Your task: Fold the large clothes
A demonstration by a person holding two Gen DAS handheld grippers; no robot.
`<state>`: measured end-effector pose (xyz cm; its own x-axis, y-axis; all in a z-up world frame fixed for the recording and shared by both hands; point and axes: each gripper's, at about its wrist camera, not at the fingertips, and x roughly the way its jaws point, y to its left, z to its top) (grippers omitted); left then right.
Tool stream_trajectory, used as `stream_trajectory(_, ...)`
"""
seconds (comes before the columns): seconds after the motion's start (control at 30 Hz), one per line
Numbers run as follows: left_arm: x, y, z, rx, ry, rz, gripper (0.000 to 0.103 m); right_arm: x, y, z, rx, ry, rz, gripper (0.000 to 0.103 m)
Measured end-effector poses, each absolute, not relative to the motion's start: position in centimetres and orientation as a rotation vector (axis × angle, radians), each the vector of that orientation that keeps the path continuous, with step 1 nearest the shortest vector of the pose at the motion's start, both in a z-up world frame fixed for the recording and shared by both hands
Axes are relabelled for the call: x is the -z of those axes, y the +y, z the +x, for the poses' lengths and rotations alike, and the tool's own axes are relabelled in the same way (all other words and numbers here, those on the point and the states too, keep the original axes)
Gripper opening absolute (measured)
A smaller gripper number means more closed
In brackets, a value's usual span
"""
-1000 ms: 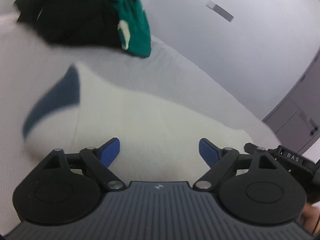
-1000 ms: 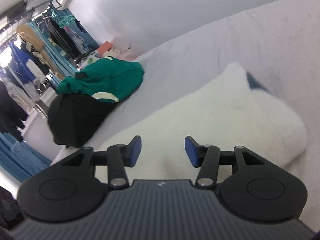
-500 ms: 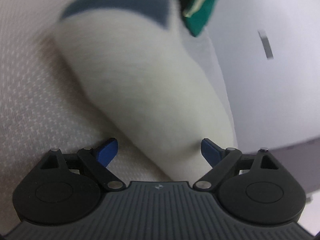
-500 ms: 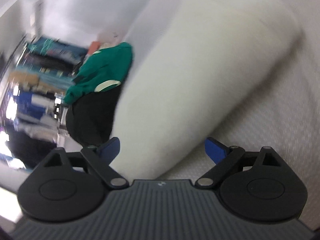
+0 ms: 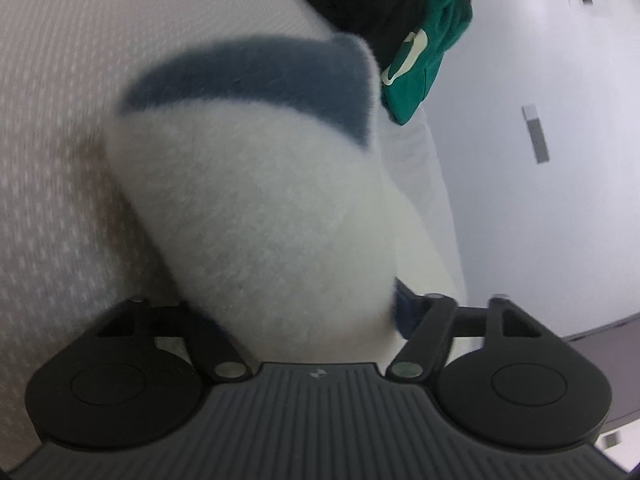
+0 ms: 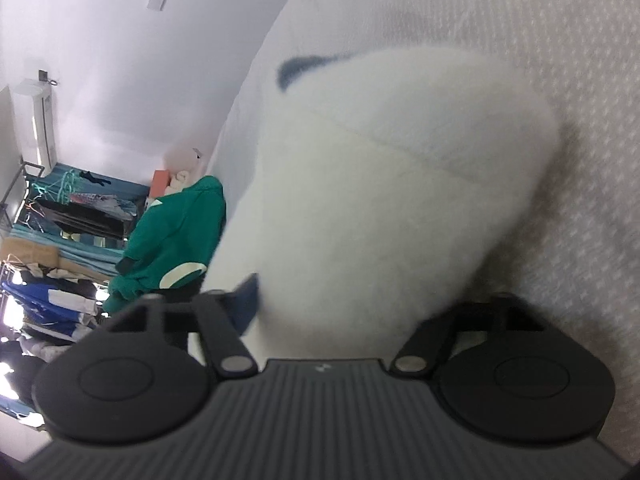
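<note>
On the bed [image 5: 52, 128], near its wall-side edge, white fleece garment [image 5: 256, 200] bulges between both grippers; left gripper [image 5: 308, 312] and right gripper [image 6: 344, 304] fingers, just closing, clamp it; grip both ends evenly, lift together

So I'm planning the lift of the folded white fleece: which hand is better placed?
Neither clearly. Left gripper and right gripper have both just closed onto the white fleece, one at each end.
</note>
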<state>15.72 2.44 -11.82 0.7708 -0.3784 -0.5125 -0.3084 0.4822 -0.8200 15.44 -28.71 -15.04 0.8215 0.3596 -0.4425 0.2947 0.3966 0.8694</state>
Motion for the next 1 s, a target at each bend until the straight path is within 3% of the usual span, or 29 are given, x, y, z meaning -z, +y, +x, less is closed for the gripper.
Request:
stream_trajectory(0.07, 10.9, 1.5, 16.1, 0.045, 0.719, -1.042, 0.060, 14.3, -28.5, 15.2, -0.046, 0.635, 1.167, 0.045)
stream_trajectory(0.17, 9.6, 0.9, 16.2, 0.052, 0.720, -1.003, 0.054, 12.8, -28.3, 14.8, -0.057, 0.623, 1.114, 0.039)
stream_trajectory(0.73, -2.2, -4.1, 18.4, 0.267, 0.747, -0.928, 0.049, 2.3, -35.0, 11.2, -0.083, 0.532, 1.015, 0.036)
stream_trajectory(1.0, -9.5, -13.5, 26.0, 0.372, 0.724, -0.855, 0.049, -2.7, -41.8, 12.7, -0.043, 0.417, 1.020, 0.036)
